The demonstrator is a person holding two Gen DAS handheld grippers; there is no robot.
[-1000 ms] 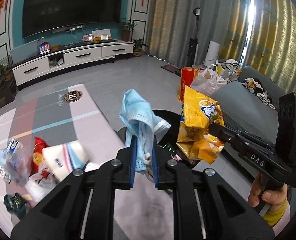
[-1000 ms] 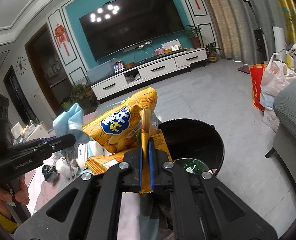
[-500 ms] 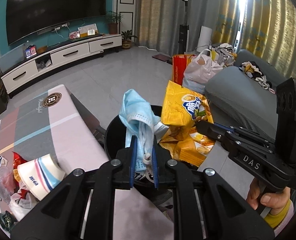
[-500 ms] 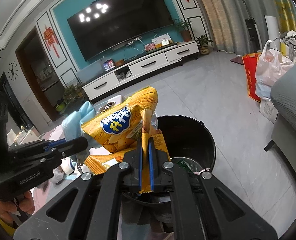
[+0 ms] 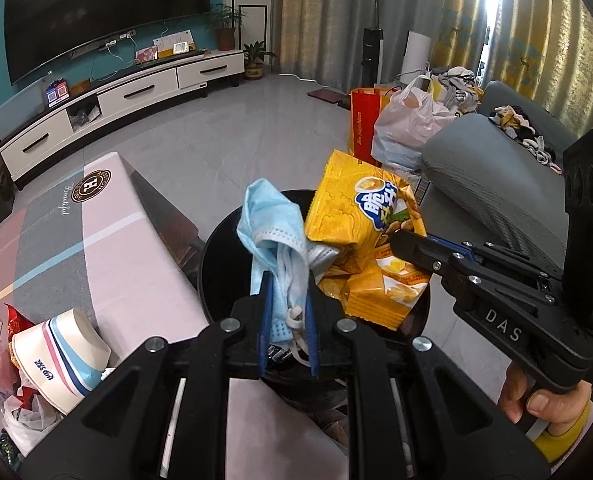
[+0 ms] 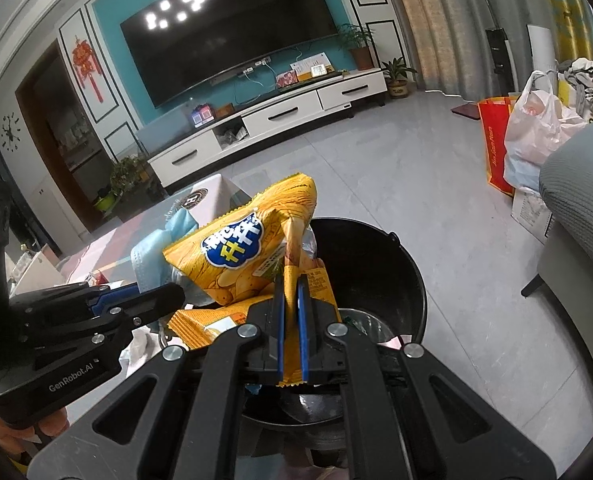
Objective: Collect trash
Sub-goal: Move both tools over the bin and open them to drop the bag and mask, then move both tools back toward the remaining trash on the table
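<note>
At the far left of the left wrist view, a heap of litter on the pink and grey striped tablecloth (image 5: pixel 108 240) is cut off by the frame edge: a white paper cup with pink and blue stripes (image 5: pixel 58 354) lies tipped on its side among clear crinkled plastic and a red wrapper, and the pieces beneath it are too jumbled to name.

The left gripper (image 5: pixel 287 308) pinches a crumpled pale blue face mask (image 5: pixel 272 228) between its 2 blue pads, fingers closed on the soft pleated fabric, with a white ear loop dangling below them. The mask hangs over the near left part of the round black plastic trash bin (image 5: pixel 212 264), which stands on the floor just beside the table's edge.

To the right, the right gripper (image 6: pixel 291 312) is clamped on a glossy yellow crinkled chip bag (image 6: pixel 236 256), its 2 blue pads nearly together with only the thin foil edge between them. A 2nd flat yellow packet section shows beneath the bag; whether it is separate cannot be told. The bag hangs above the bin's opening and touches the mask.

The bags and grippers hide much of the bin's inside. In the right wrist view a green-printed scrap (image 6: pixel 354 322) lies on its shiny bottom. Only the fingers (image 5: pixel 536 404) of the person's right hand and a yellow cuff show.
</note>
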